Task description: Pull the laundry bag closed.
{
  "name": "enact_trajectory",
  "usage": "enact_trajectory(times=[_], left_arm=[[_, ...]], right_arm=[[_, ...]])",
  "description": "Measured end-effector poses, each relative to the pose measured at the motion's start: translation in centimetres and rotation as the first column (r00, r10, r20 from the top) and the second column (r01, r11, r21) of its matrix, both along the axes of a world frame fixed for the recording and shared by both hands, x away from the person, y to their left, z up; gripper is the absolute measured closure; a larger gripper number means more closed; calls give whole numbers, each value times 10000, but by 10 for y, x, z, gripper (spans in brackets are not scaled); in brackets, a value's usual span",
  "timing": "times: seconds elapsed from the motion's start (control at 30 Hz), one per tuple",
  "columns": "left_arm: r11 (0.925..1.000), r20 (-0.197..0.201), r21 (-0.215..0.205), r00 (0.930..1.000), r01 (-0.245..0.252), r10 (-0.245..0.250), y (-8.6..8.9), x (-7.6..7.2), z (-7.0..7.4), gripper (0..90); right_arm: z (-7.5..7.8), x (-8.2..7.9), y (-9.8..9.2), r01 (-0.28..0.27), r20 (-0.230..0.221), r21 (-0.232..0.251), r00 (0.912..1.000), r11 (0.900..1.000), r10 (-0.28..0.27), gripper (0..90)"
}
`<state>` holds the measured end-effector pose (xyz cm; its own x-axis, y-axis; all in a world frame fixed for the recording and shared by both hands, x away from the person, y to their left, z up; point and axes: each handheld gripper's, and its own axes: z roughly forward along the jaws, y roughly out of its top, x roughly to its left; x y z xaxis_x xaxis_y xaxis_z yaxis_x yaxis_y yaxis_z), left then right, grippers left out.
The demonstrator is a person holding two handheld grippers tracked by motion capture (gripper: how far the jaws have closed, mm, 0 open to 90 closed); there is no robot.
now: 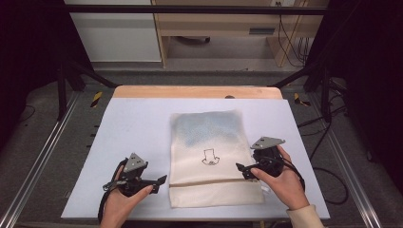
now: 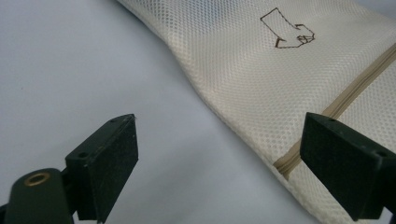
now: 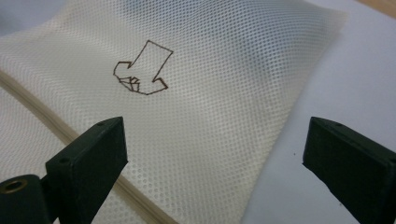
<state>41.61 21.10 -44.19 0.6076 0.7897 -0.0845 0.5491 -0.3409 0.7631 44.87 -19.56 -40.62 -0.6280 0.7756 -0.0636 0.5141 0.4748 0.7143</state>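
Nearest, at the bottom of the high view, two hands come in holding the tongs. The left tongs sit low over the pale surface, just left of the mesh bag, their jaws spread wide apart with nothing between them. In the left gripper view the bag's left edge and the end of its tan zipper run between the spread jaws, close to the right-hand one.

The right tongs rest at the bag's right side, reaching over the fabric, also wide open and empty. In the right gripper view the bag's edge lies between the jaws.

The cream mesh bag lies flat in the middle of the surface, zipper running left to right near its near end. A small dark outline drawing sits at its centre. Its far part shows a bluish-grey tint through the mesh.

Beyond the surface's wooden far edge stands light wooden furniture.
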Motion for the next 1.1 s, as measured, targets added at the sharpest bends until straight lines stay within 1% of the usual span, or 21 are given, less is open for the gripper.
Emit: enact_trajectory(times=[0.07,0.1,0.17,0.2,0.23,0.27,0.33,0.37,0.4,0.43,0.47,0.57,0.63,0.7,0.73,0.77,0.8,0.83,0.97,1.03,1.1], left_arm=[[9993,-153,332,9997,-178,183,5,3,1,115],[9989,-265,396,9993,-234,245,6,4,2,116],[9974,-538,666,9981,-265,301,12,6,3,116],[9956,-634,900,9975,-262,320,16,8,5,116],[9938,-575,1061,9975,-346,409,19,9,6,117],[9911,-544,1285,9976,-346,418,21,10,7,117],[9869,-478,1564,9978,-389,469,29,13,10,113],[9872,-462,1521,9973,-491,568,32,14,10,113],[9862,-524,1590,9972,-452,542,35,16,11,111],[9861,-518,1567,9966,-553,641,37,17,11,112],[9840,-470,1667,9963,-626,714,42,18,12,112],[9815,-543,1765,9949,-746,854,52,22,14,109],[9776,-537,1900,9933,-907,1026,61,25,16,107],[9760,-555,1927,9919,-1014,1140,67,26,18,107],[9739,-575,2000,9910,-1070,1207,71,27,19,108],[9675,-624,2323,9912,-996,1170,74,28,19,107],[9632,-666,2493,9904,-1007,1208,76,28,19,106],[9610,-629,2551,9900,-1065,1264,77,29,19,105],[9598,-730,2509,9863,-1256,1481,88,31,15,102],[9570,-645,2533,9845,-1417,1629,93,32,13,100],[9574,-559,2412,9827,-1584,1767,99,32,12,95]], right_arm=[[4,-1,-3,193,168,69,9997,9998,-194,72],[6,-1,-5,341,242,130,9991,9993,-344,76],[9,-1,-11,707,351,243,9968,9972,-715,79],[10,-1,-13,803,392,238,9959,9965,-812,83],[11,-1,-17,1000,473,285,9937,9946,-1013,83],[13,-1,-19,1119,504,263,9923,9934,-1131,83],[14,-2,-24,1296,635,258,9893,9912,-1310,93],[13,-2,-28,1477,681,191,9865,9889,-1486,92],[13,-2,-31,1621,677,213,9843,9865,-1632,92],[13,-2,-33,1698,688,209,9829,9853,-1709,92],[13,-2,-35,1742,700,198,9821,9845,-1751,91],[13,-2,-43,2031,769,388,9756,9784,-2056,85],[13,-2,-49,2193,788,465,9718,9745,-2224,84],[11,-3,-55,2444,748,515,9659,9683,-2478,84],[11,-3,-57,2508,746,517,9643,9666,-2542,84],[9,-4,-61,2622,806,529,9606,9636,-2659,84],[7,-4,-64,2693,785,546,9588,9615,-2730,84],[6,-5,-67,2829,726,600,9552,9573,-2868,84],[-2,-8,-76,3121,665,693,9463,9475,-3165,87],[-7,-11,-79,3229,588,734,9431,9436,-3273,88],[-13,-14,-82,3333,730,753,9381,9398,-3385,90]])
